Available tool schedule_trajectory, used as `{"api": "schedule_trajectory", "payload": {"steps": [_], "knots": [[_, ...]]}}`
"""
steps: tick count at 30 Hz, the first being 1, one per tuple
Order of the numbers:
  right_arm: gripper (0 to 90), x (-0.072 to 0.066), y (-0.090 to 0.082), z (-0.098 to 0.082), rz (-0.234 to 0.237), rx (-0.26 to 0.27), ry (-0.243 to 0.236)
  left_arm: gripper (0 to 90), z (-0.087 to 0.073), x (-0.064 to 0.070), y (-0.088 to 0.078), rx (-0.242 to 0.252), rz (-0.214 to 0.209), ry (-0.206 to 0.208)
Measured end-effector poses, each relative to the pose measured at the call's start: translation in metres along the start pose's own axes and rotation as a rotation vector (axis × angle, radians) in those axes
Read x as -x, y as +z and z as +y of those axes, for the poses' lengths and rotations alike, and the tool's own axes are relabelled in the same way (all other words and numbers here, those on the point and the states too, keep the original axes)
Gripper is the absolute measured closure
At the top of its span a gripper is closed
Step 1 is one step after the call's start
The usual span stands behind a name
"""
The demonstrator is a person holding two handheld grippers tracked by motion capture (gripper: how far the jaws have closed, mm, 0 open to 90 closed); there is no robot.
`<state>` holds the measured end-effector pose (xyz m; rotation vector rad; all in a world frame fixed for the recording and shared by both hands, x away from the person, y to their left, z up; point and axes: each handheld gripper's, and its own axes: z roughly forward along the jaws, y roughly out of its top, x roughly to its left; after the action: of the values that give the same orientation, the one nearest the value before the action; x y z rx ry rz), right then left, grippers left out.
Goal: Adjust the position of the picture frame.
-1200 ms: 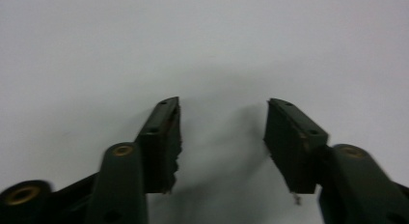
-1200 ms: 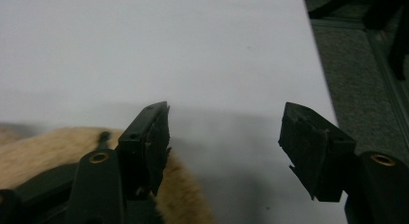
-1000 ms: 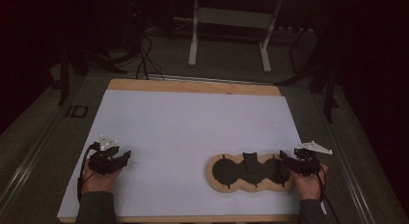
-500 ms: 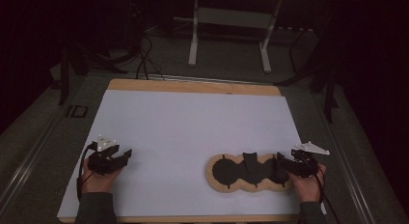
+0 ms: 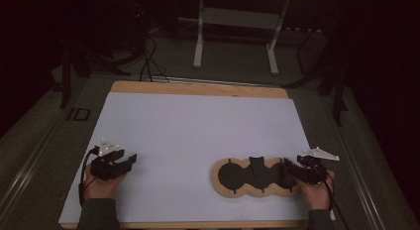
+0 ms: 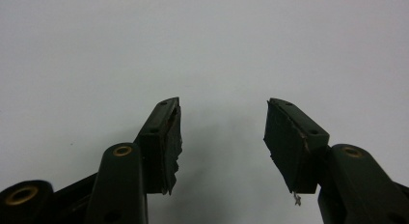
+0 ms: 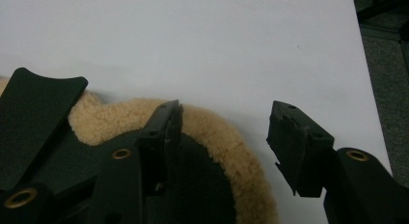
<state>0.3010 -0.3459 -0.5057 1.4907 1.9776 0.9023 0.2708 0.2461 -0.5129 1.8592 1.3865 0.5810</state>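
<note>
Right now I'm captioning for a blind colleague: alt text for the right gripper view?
The right gripper, jaws apart, straddles the tan fleecy rim of a black lobed pad on a white sheet. One jaw is over the black centre, the other over the sheet.

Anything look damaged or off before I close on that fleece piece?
Yes: the left gripper has worn pads, with ragged, chipped edges and a small flake hanging off the other one. The right gripper, jaws just closing, straddles the edge of the tan fleece piece with black patches, not yet pinching it.
</note>
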Motion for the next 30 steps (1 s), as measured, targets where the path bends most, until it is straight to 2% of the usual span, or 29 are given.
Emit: {"api": "schedule_trajectory", "payload": {"steps": [6, 12, 15, 17, 19, 22, 25, 30], "knots": [[51.5, 0.005, -0.004, -0.002, -0.030, 0.000, 0.041, 51.1, 0.001, 0.004, -0.002, 0.011, -0.014, 0.009], [64.5, 0.011, -0.005, -0.005, -0.063, -0.035, 0.061, 51.1, 0.002, 0.010, -0.002, 0.016, -0.043, 0.011], [72.3, 0.012, -0.005, -0.006, -0.075, -0.048, 0.071, 52.6, 0.004, 0.014, -0.004, 0.026, -0.045, 0.028], [78.8, 0.013, -0.006, -0.006, -0.087, -0.049, 0.072, 55.7, 0.005, 0.017, -0.007, 0.042, -0.053, 0.035], [83.2, 0.013, -0.006, -0.007, -0.120, -0.058, 0.077, 59.2, 0.006, 0.019, -0.008, 0.053, -0.071, 0.041], [88.6, 0.017, -0.006, -0.008, -0.150, -0.086, 0.091, 63.9, 0.006, 0.023, -0.008, 0.047, -0.093, 0.054], [89.8, 0.020, -0.005, -0.010, -0.162, -0.116, 0.118, 71.0, 0.007, 0.027, -0.008, 0.037, -0.121, 0.074], [89.9, 0.021, -0.002, -0.012, -0.147, -0.169, 0.141, 85.0, 0.006, 0.027, -0.007, 0.020, -0.164, 0.079]]}}
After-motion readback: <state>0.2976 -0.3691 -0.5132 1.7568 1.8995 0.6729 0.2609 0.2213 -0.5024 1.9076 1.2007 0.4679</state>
